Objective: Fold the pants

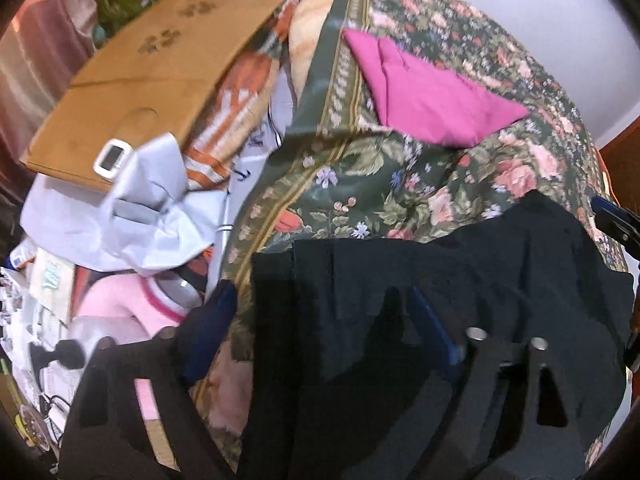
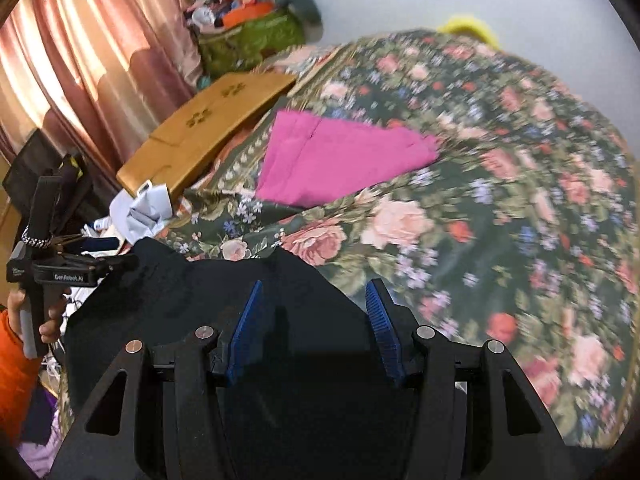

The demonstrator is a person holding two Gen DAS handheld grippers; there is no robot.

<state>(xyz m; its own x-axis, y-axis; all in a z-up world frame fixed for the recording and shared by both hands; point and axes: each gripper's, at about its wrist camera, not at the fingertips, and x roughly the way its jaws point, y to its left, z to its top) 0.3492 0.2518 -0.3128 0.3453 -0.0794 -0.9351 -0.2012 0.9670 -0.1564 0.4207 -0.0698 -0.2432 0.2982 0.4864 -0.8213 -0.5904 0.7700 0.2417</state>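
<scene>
Black pants (image 2: 224, 292) lie near on the floral bed (image 2: 500, 208). Right tongs (image 2: 316, 320) spread above them; left tongs (image 1: 320, 344) also spread, cloth draped over one finger. Folded pink cloth (image 2: 340, 160) farther back, cardboard (image 2: 208, 128) far left.

Right hand-held gripper (image 2: 316, 320), blue pads (image 2: 246, 332) spread apart, hovers over black pants (image 2: 224, 280) on floral bedspread (image 2: 500, 200).

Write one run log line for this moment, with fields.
stage: folding | left gripper: open over black pants | right gripper: open above pants | pink garment: folded, on floral bedspread
</scene>
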